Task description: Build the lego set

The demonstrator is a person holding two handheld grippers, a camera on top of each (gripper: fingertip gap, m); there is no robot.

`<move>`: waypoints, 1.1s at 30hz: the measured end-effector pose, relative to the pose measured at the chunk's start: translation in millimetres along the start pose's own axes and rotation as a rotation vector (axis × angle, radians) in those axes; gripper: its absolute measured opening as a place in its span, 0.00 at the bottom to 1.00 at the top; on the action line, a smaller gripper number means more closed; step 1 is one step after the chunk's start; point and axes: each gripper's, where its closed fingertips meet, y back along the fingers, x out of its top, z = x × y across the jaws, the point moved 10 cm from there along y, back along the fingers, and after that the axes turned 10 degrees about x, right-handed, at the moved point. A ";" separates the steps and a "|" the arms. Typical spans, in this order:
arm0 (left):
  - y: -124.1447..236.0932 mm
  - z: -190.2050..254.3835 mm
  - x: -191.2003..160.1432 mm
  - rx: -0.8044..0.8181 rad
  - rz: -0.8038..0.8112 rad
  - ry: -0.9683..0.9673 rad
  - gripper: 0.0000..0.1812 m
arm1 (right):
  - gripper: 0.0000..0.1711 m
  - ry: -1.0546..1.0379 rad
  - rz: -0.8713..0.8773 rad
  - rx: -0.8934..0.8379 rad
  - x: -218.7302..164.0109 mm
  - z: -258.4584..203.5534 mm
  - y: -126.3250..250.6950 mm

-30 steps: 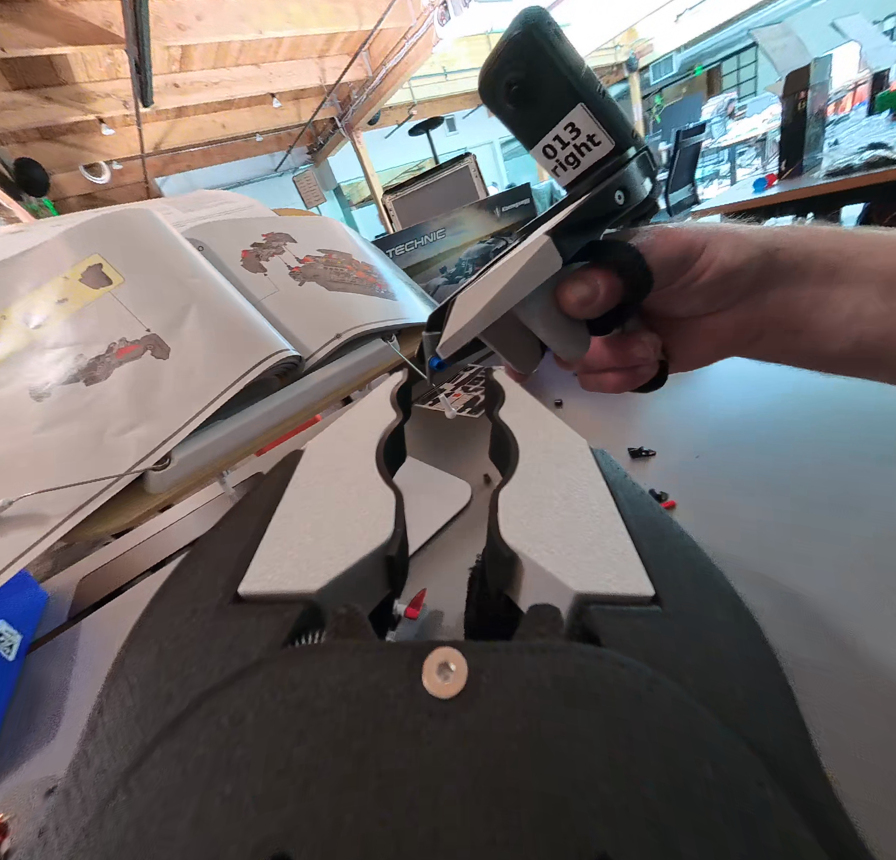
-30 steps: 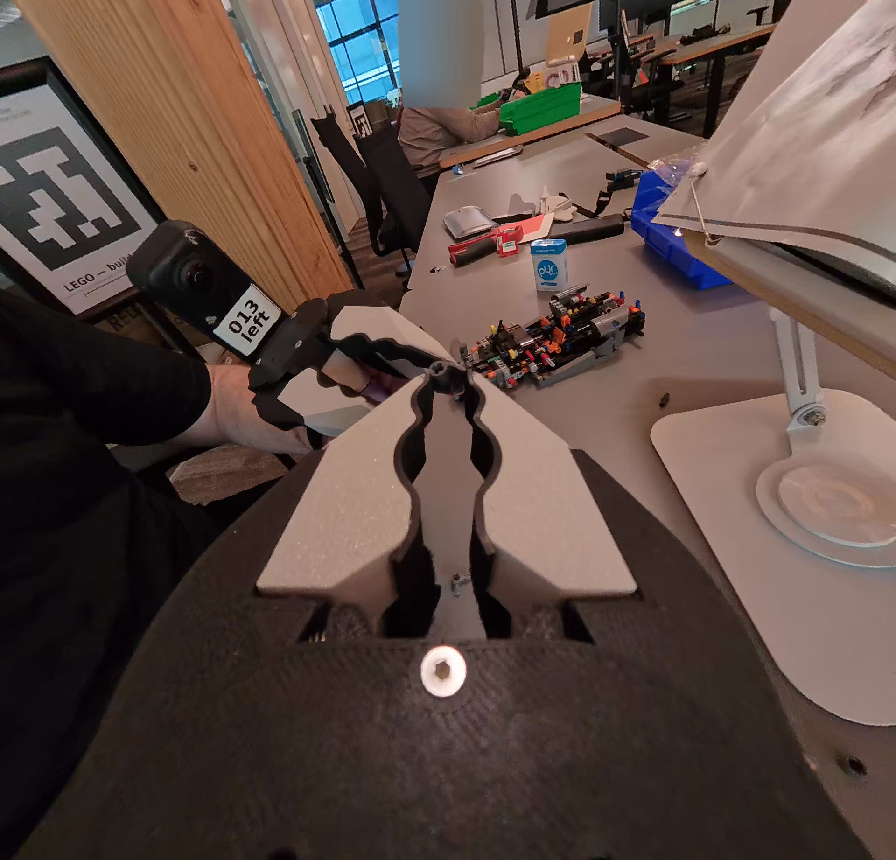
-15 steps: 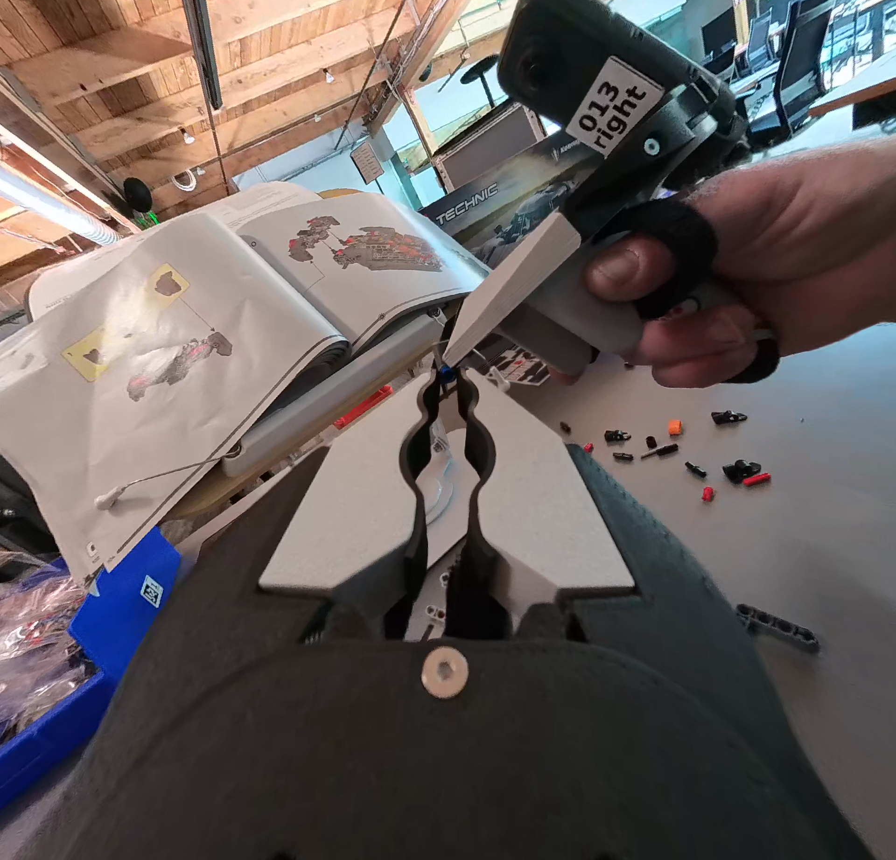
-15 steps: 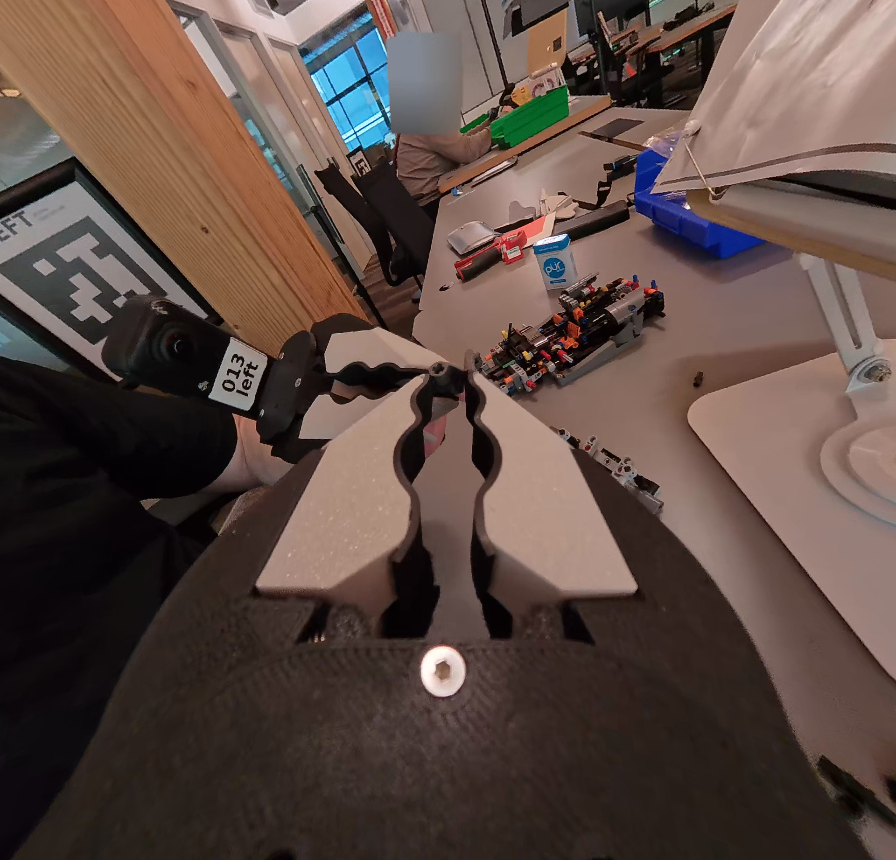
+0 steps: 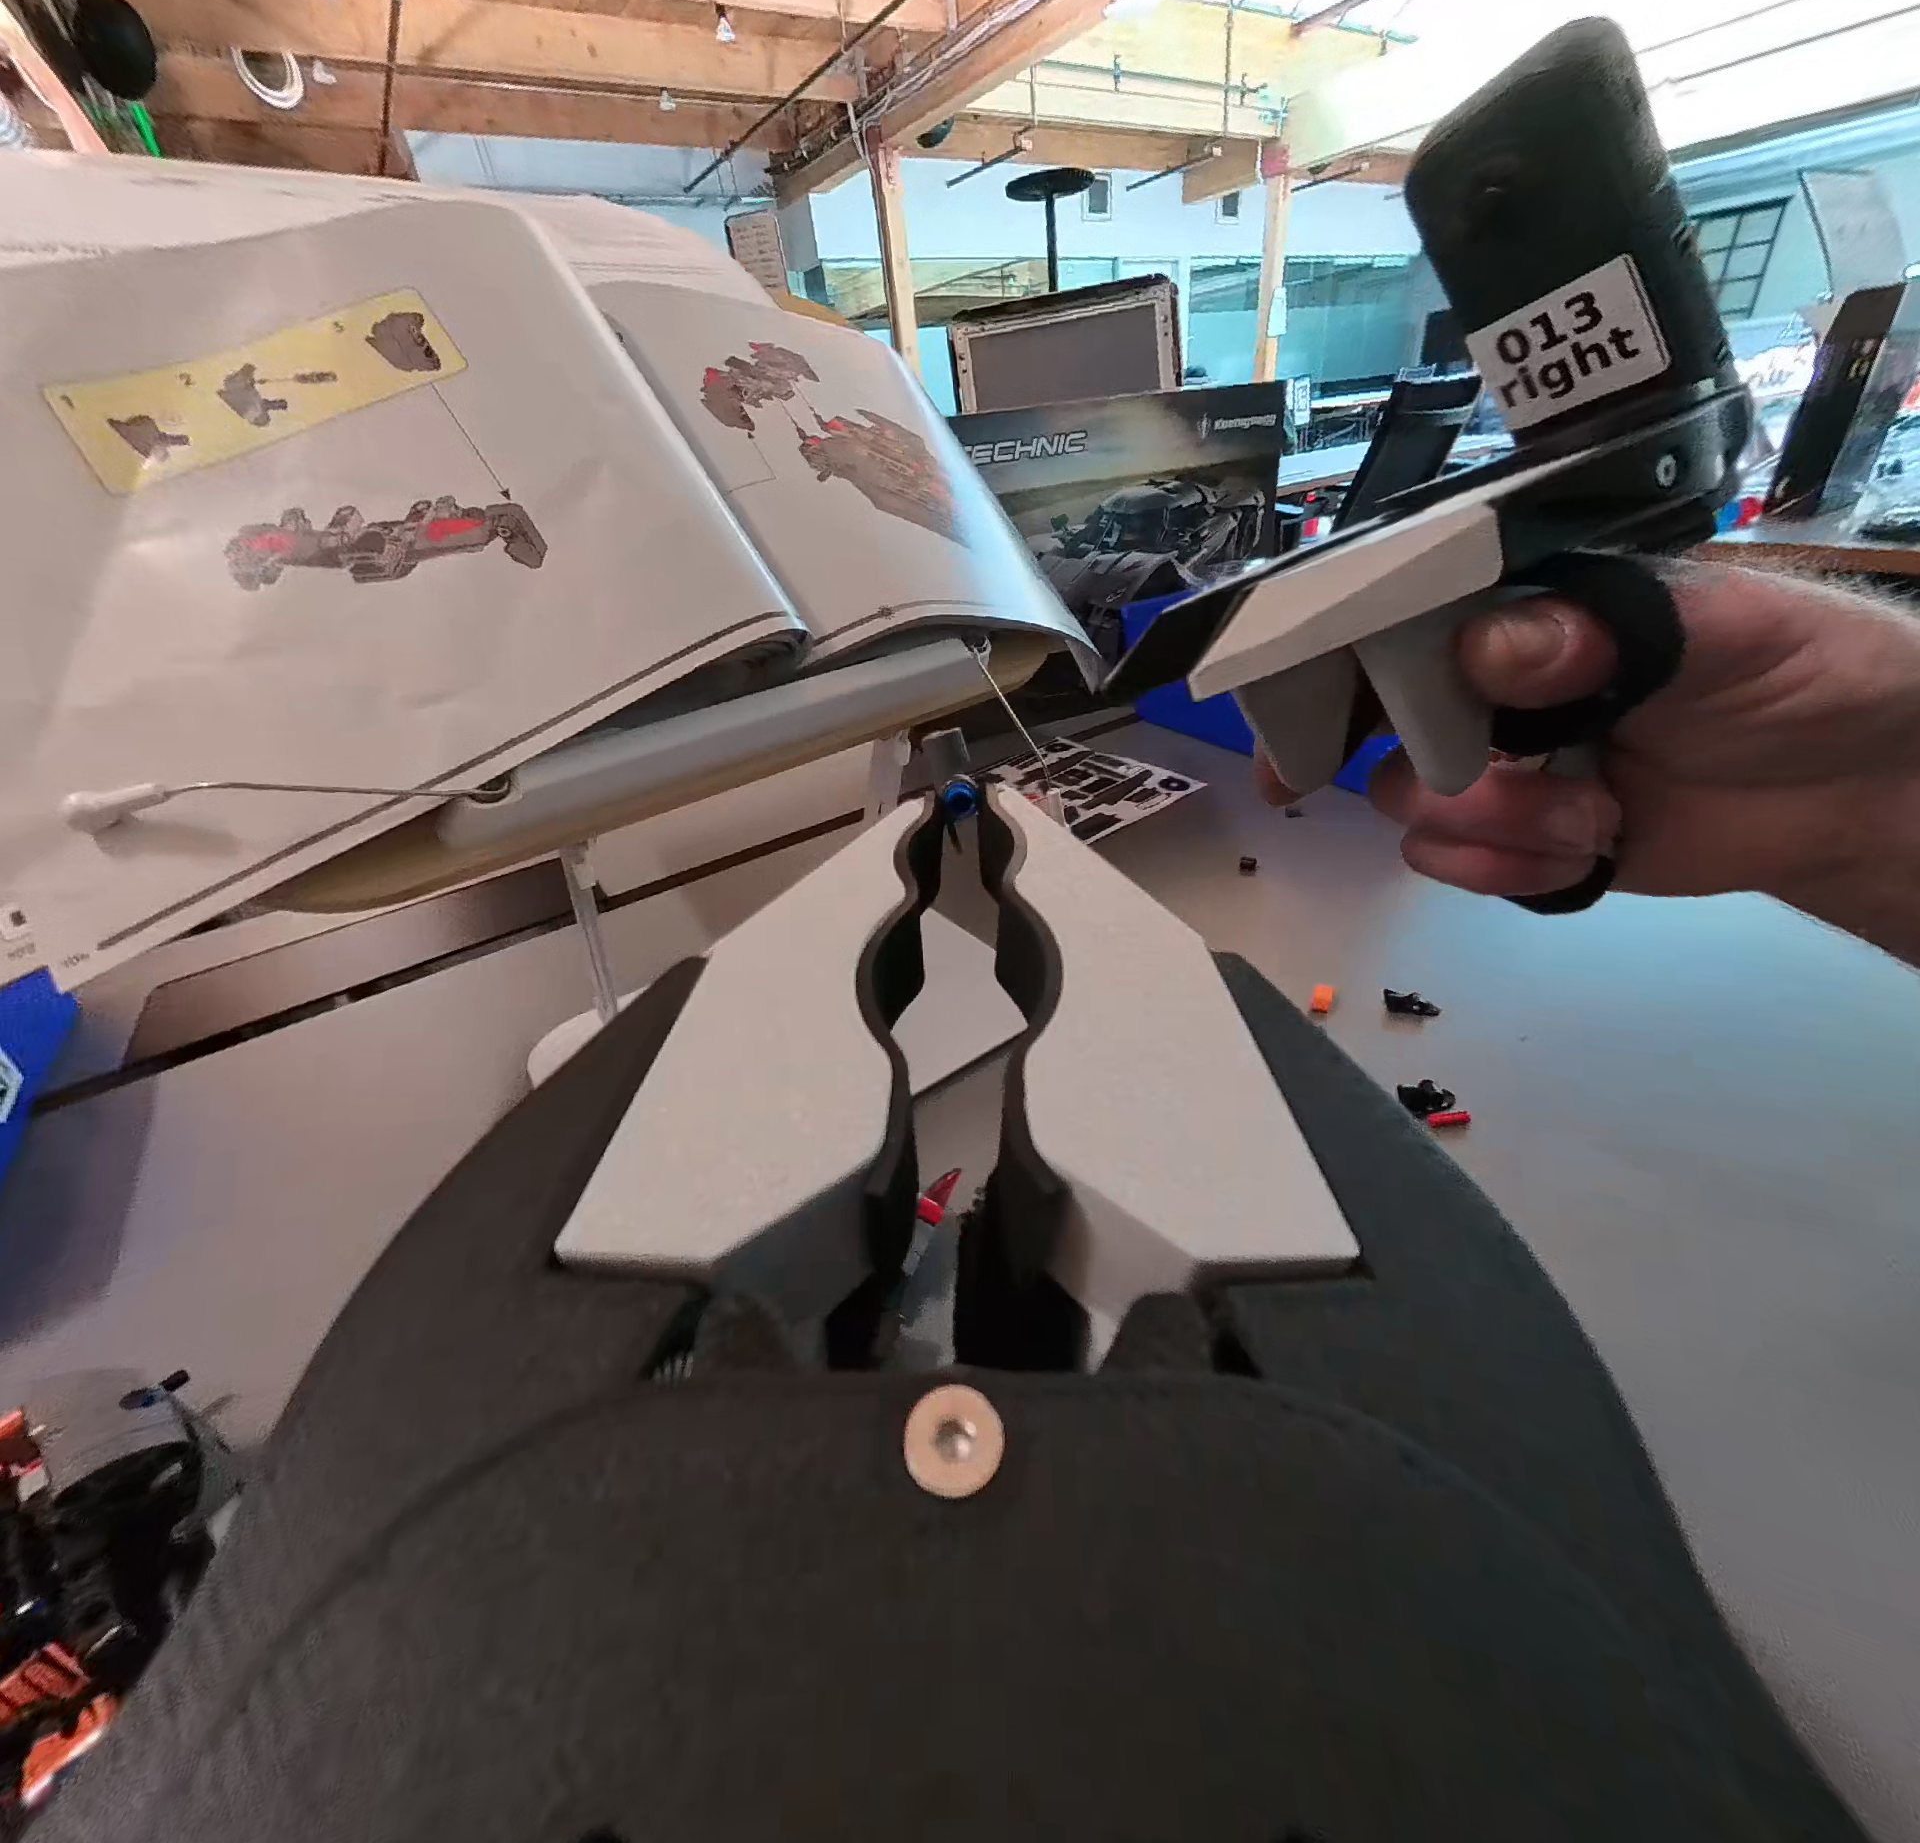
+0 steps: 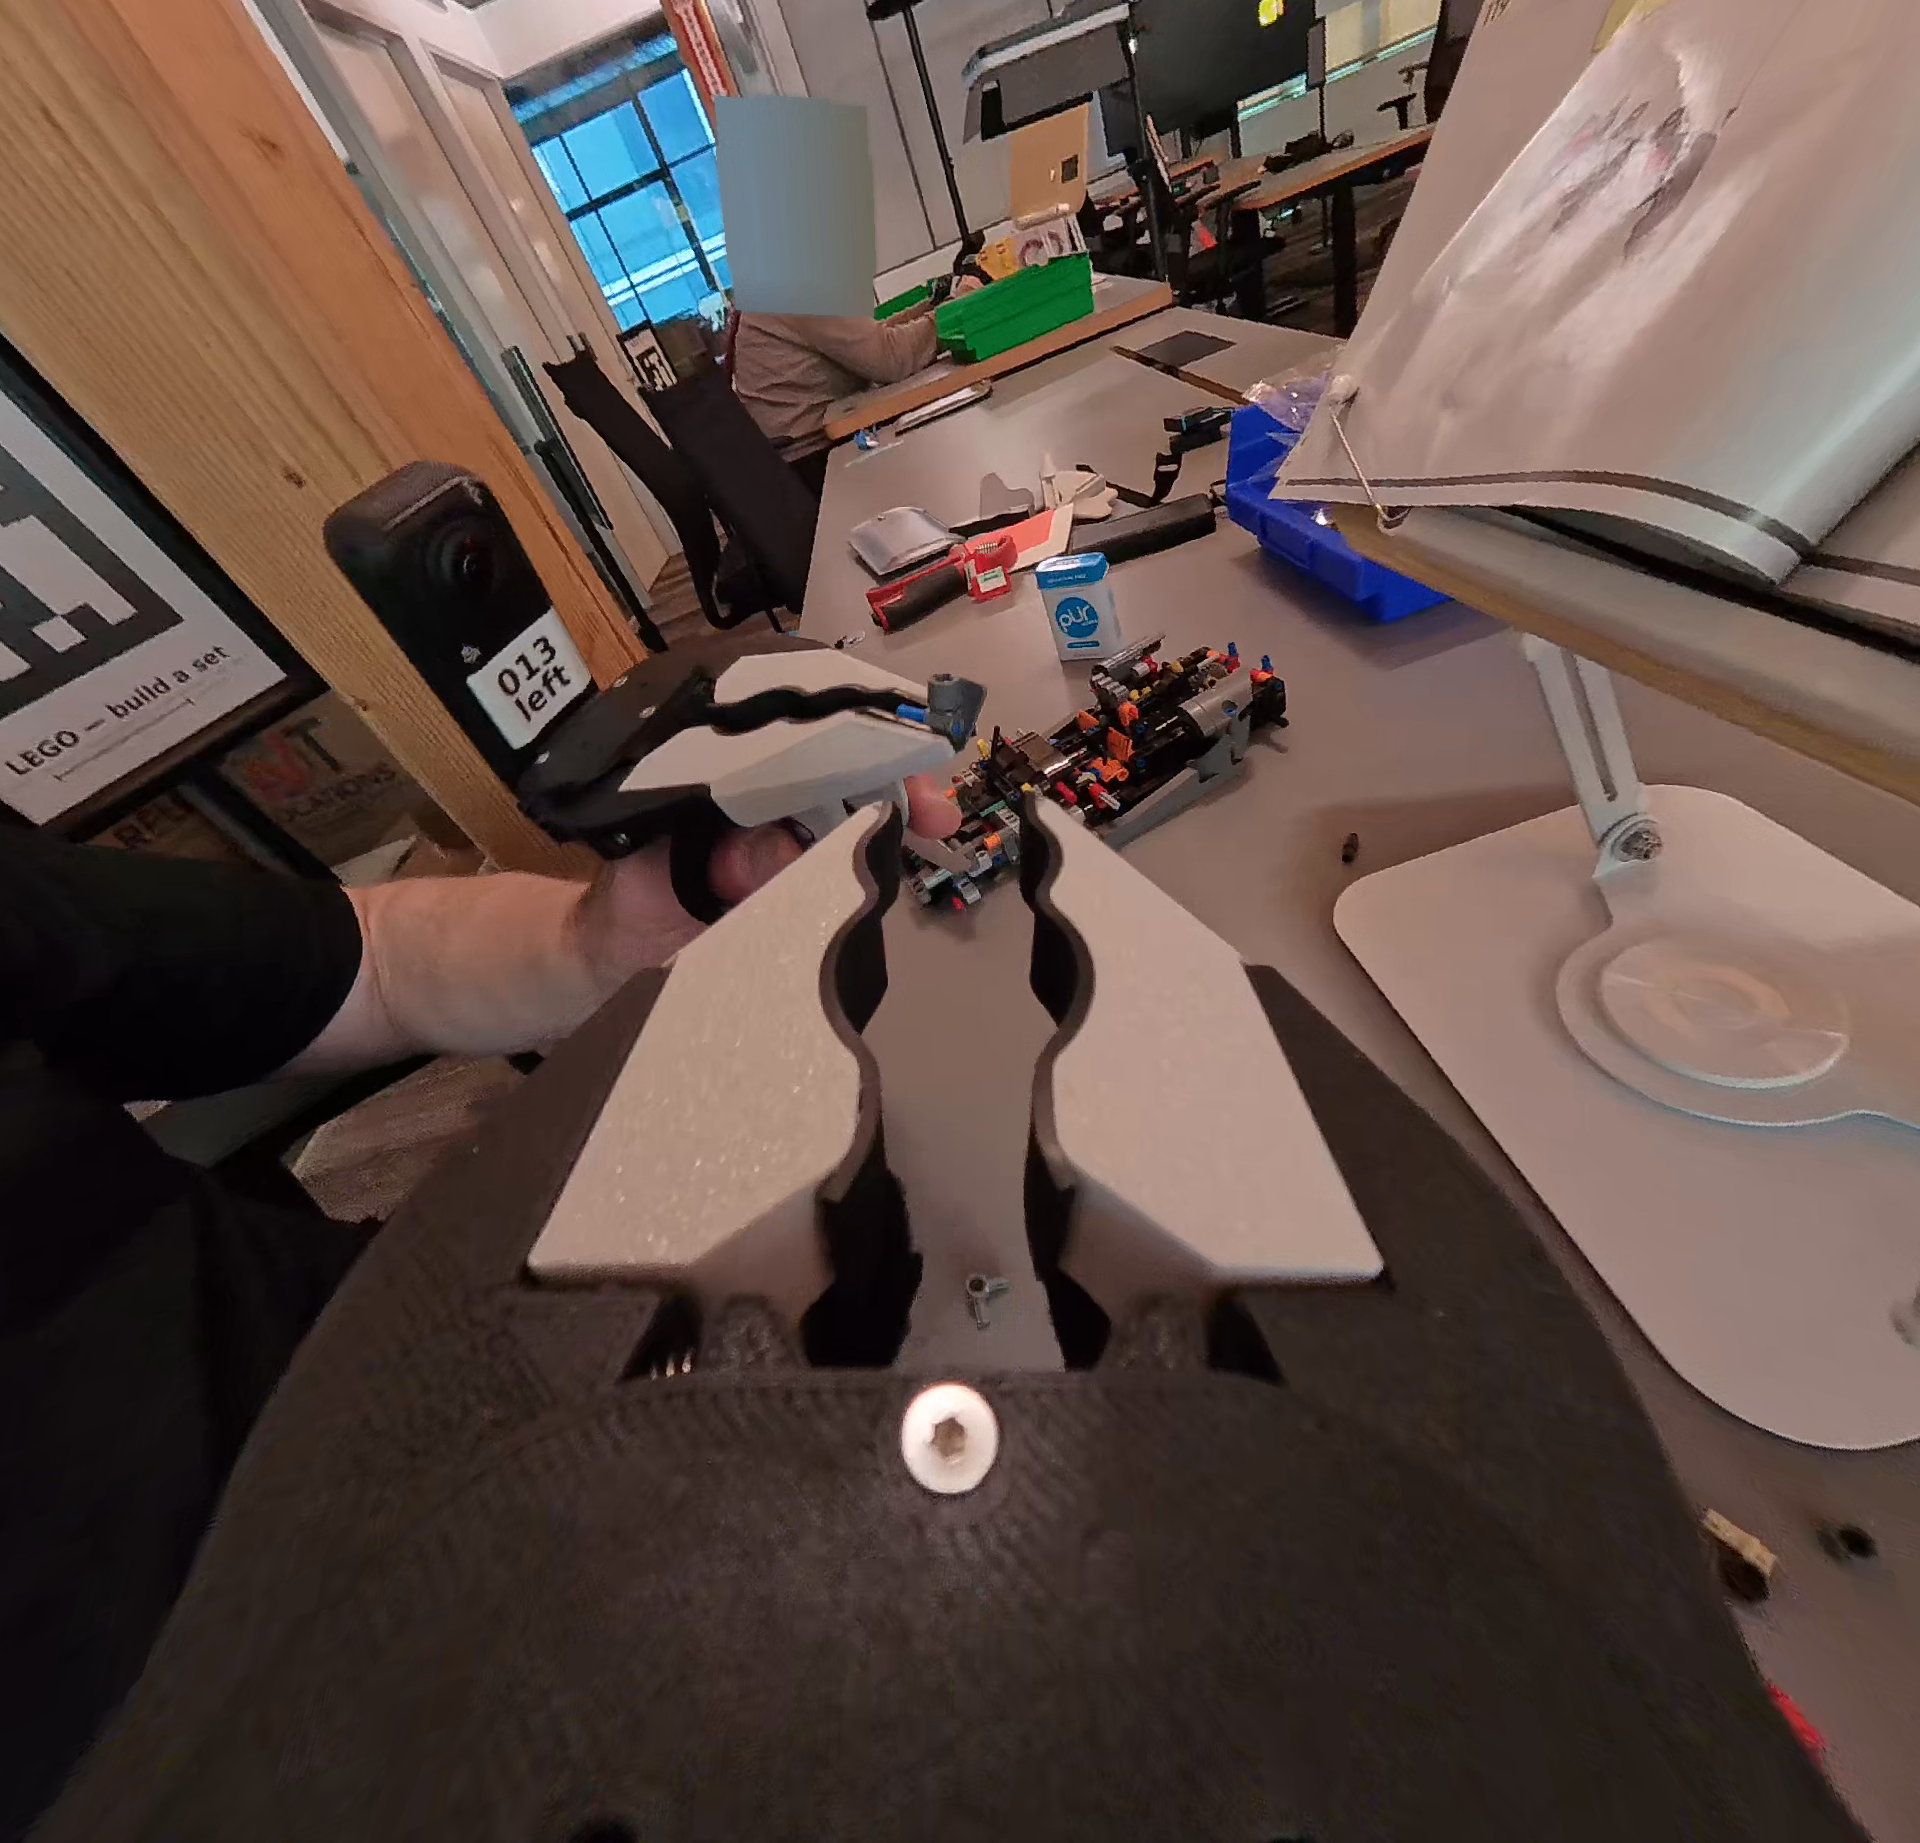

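Note:
My left gripper [image 5: 956,806] is shut on a small grey lego piece with a blue pin [image 5: 954,787], held in the air in front of the book stand. It also shows in the right wrist view [image 6: 940,718], with the piece [image 6: 954,700] at its tips. My right gripper [image 6: 956,822] is open and empty, a short way to the right of the left one. In the left wrist view the right gripper [image 5: 1122,671] sits at the upper right. The partly built lego car [image 6: 1143,728] lies on the table beyond both grippers.
An open instruction book [image 5: 416,505] rests on a stand with a white base [image 6: 1662,1014]. Loose small pieces [image 5: 1423,1097] lie on the table at right. A sticker sheet [image 5: 1091,785], the set's box [image 5: 1132,515], a blue bin [image 6: 1320,536] and a small white box [image 6: 1075,609] stand farther back. About 5 centimetres separates my left fingertips from my right.
My right gripper was shut at the left gripper's tips; it has opened and drawn back to the right. The left gripper keeps the piece.

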 end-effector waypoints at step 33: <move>81.4 -2.5 -36.4 -0.085 -0.226 0.078 0.03 | 0.14 0.258 -0.713 -0.084 -108.6 6.2 2.3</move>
